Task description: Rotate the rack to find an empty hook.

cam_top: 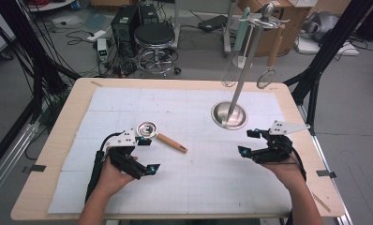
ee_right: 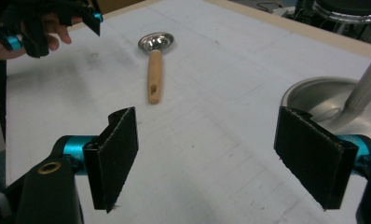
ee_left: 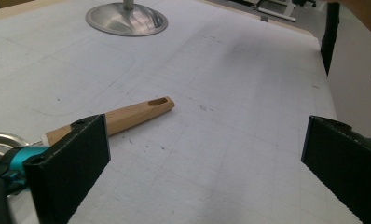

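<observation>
Your worktop (cam_top: 48, 154) carries a white gridded mat (cam_top: 208, 173) over nearly all of its top. At about one o'clock from the mat's middle stands the utensil stand (cam_top: 229, 115), its round steel base flat on the mat and its pole rising toward twelve, tilted to the right in the high view, with a whisk (cam_top: 232, 70) and a wooden-handled utensil (cam_top: 270, 63) hanging from the top. Your left gripper (cam_top: 148, 154) sits at about eight o'clock from the mat's middle, its jaws spread wide with nothing between them; in the left gripper view only bare mat lies in the gap. Your right gripper (cam_top: 249, 142) sits at about three to four o'clock, its jaws likewise spread and empty. The wooden-handled ladle (cam_top: 157, 134) lies flat on the mat at about ten o'clock from the middle, bowl up beside your left gripper's upper jaw, whether touching it you cannot tell; its handle points toward four o'clock.
</observation>
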